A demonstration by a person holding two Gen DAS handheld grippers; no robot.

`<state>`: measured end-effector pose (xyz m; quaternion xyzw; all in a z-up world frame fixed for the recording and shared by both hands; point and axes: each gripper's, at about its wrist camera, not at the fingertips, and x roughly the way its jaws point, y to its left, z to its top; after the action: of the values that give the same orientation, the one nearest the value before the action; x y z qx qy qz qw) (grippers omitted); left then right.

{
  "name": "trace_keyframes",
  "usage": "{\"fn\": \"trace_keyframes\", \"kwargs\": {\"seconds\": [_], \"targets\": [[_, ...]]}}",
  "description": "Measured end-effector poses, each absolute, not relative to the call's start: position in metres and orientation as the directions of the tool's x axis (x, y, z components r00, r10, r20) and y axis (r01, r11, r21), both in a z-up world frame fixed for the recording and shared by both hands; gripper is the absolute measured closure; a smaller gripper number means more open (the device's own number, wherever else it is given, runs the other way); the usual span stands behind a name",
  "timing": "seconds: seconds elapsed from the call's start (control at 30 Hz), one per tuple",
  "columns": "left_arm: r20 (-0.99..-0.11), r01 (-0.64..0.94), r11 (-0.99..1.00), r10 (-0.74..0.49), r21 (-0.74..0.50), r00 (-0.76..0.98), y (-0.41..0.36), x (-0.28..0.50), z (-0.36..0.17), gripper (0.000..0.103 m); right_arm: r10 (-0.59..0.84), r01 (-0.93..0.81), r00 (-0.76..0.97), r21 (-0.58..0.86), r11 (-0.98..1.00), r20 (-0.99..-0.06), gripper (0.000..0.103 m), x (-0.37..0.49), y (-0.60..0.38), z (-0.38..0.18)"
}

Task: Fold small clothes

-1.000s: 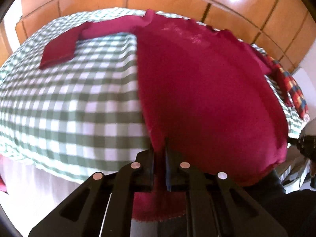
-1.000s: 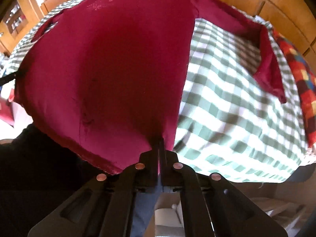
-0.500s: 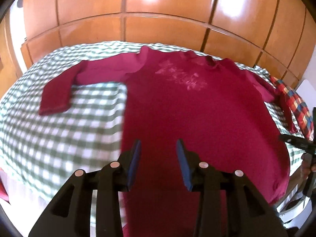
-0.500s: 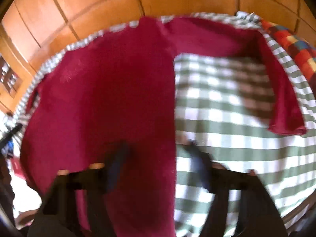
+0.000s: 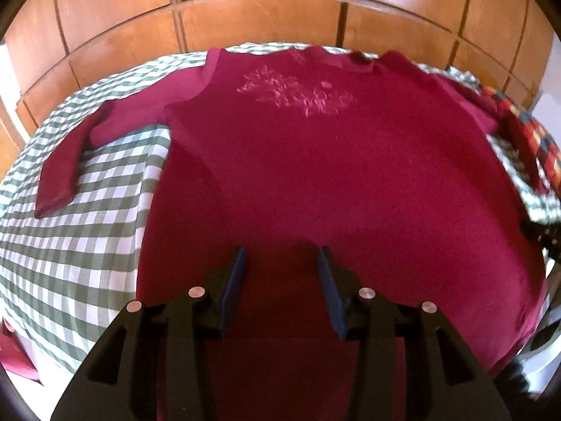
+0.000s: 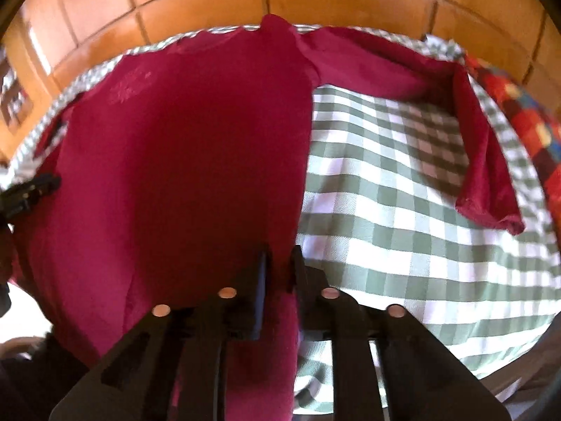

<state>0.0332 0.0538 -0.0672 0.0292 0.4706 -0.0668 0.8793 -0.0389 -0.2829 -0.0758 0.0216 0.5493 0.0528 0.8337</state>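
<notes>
A dark red long-sleeved shirt (image 5: pixel 333 175) lies spread flat, print side up, on a table with a green-and-white checked cloth (image 5: pixel 70 238). Its sleeves stretch out to both sides. My left gripper (image 5: pixel 280 266) is open and empty above the shirt's lower hem area. In the right wrist view the shirt (image 6: pixel 175 175) fills the left half, with one sleeve (image 6: pixel 484 182) bent down over the cloth (image 6: pixel 403 245). My right gripper (image 6: pixel 280 263) hovers over the shirt's right side edge, jaws partly open with a narrow gap, holding nothing.
A wooden panelled wall (image 5: pixel 280 10) stands behind the table. A multicoloured checked cloth (image 5: pixel 533 140) lies at the table's right end, also in the right wrist view (image 6: pixel 526 112). The other gripper's tip shows at the left edge of the right wrist view (image 6: pixel 28 193).
Both grippers were shut on the shirt's hem a second ago. They have let go and opened, and the shirt now lies flat. The right jaws have narrowed since half a second ago.
</notes>
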Motion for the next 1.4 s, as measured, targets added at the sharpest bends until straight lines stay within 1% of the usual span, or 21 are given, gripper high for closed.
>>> {"fn": "trace_keyframes", "kwargs": {"seconds": [0.03,0.1,0.13,0.17,0.2,0.33,0.43,0.47,0.5,0.53,0.57,0.6,0.63,0.67,0.77,0.9,1.07,1.1,1.2,1.33,1.4], "targets": [[-0.818,0.138,0.99,-0.086,-0.009,0.569,0.053,0.036,-0.062,0.062,0.082,-0.032,0.417,0.075,0.997,-0.905,0.055,-0.037,-0.288,-0.07],[-0.782,0.14,0.99,-0.082,0.007,0.618,0.046,0.043,-0.05,0.059,0.002,0.02,0.47,0.013,1.0,-0.883,0.047,-0.036,-0.297,-0.06],[-0.764,0.147,0.989,-0.087,0.009,0.639,0.041,0.047,-0.044,0.057,-0.043,0.059,0.492,-0.015,0.998,-0.87,0.047,-0.034,-0.305,-0.055],[-0.754,0.148,0.989,-0.088,0.012,0.651,0.037,0.051,-0.041,0.049,-0.077,0.1,0.502,-0.031,0.995,-0.861,0.047,-0.032,-0.313,-0.051],[-0.742,0.153,0.988,-0.091,0.016,0.664,0.028,0.06,-0.038,0.048,-0.113,0.144,0.506,-0.045,0.988,-0.855,0.047,-0.028,-0.322,-0.049],[-0.736,0.189,0.982,-0.117,0.015,0.667,-0.002,0.088,-0.042,0.048,-0.271,0.278,0.479,-0.149,0.949,-0.835,0.047,-0.013,-0.364,-0.054],[-0.748,0.214,0.975,-0.097,0.061,0.657,-0.026,0.106,-0.059,0.047,-0.386,0.336,0.416,-0.255,0.907,-0.823,0.047,-0.001,-0.391,-0.071],[-0.758,0.218,0.973,-0.086,0.075,0.646,-0.032,0.109,-0.067,0.043,-0.419,0.348,0.388,-0.29,0.891,-0.821,0.047,0.002,-0.399,-0.078],[-0.783,0.224,0.971,-0.071,0.089,0.618,-0.037,0.115,-0.082,0.038,-0.417,0.35,0.373,-0.29,0.891,-0.829,0.05,0.002,-0.406,-0.084],[-0.782,0.219,0.971,-0.065,0.093,0.62,-0.038,0.117,-0.092,0.036,-0.385,0.349,0.365,-0.258,0.901,-0.848,0.062,0.002,-0.411,-0.089],[-0.772,0.213,0.974,-0.073,0.082,0.631,-0.038,0.117,-0.092,0.035,-0.369,0.337,0.375,-0.246,0.909,-0.85,0.068,0.001,-0.412,-0.089],[-0.776,0.211,0.976,-0.089,0.059,0.625,-0.034,0.118,-0.09,0.034,-0.376,0.326,0.378,-0.258,0.909,-0.846,0.086,0.0,-0.409,-0.088],[-0.778,0.207,0.977,-0.097,0.043,0.62,-0.032,0.119,-0.09,0.033,-0.383,0.312,0.383,-0.273,0.91,-0.841,0.092,-0.001,-0.405,-0.083],[-0.778,0.204,0.978,-0.106,0.029,0.619,-0.03,0.119,-0.09,0.033,-0.363,0.309,0.405,-0.248,0.918,-0.839,0.094,-0.004,-0.404,-0.074],[-0.779,0.205,0.978,-0.105,0.031,0.618,-0.031,0.118,-0.091,0.032,-0.362,0.332,0.476,-0.218,0.918,-0.801,0.095,-0.009,-0.408,-0.042],[-0.779,0.204,0.978,-0.104,0.031,0.618,-0.032,0.118,-0.091,0.031,-0.366,0.411,0.57,-0.13,0.902,-0.736,0.095,-0.015,-0.432,0.014],[-0.78,0.205,0.978,-0.107,0.028,0.617,-0.031,0.12,-0.093,0.031,-0.35,0.538,0.613,0.05,0.841,-0.708,0.095,-0.007,-0.493,0.055],[-0.78,0.204,0.978,-0.107,0.028,0.617,-0.031,0.12,-0.093,0.031,-0.344,0.573,0.603,0.09,0.815,-0.72,0.095,-0.002,-0.512,0.056],[-0.78,0.205,0.978,-0.106,0.028,0.617,-0.031,0.12,-0.093,0.03,-0.342,0.638,0.53,0.099,0.764,-0.776,0.095,0.02,-0.549,0.041],[-0.78,0.204,0.979,-0.106,0.028,0.617,-0.031,0.12,-0.093,0.03,-0.382,0.67,0.331,-0.07,0.739,-0.863,0.095,0.073,-0.582,-0.017],[-0.78,0.204,0.979,-0.108,0.026,0.616,-0.031,0.121,-0.093,0.03,-0.386,0.668,0.278,-0.111,0.736,-0.88,0.095,0.09,-0.59,-0.037]]}}
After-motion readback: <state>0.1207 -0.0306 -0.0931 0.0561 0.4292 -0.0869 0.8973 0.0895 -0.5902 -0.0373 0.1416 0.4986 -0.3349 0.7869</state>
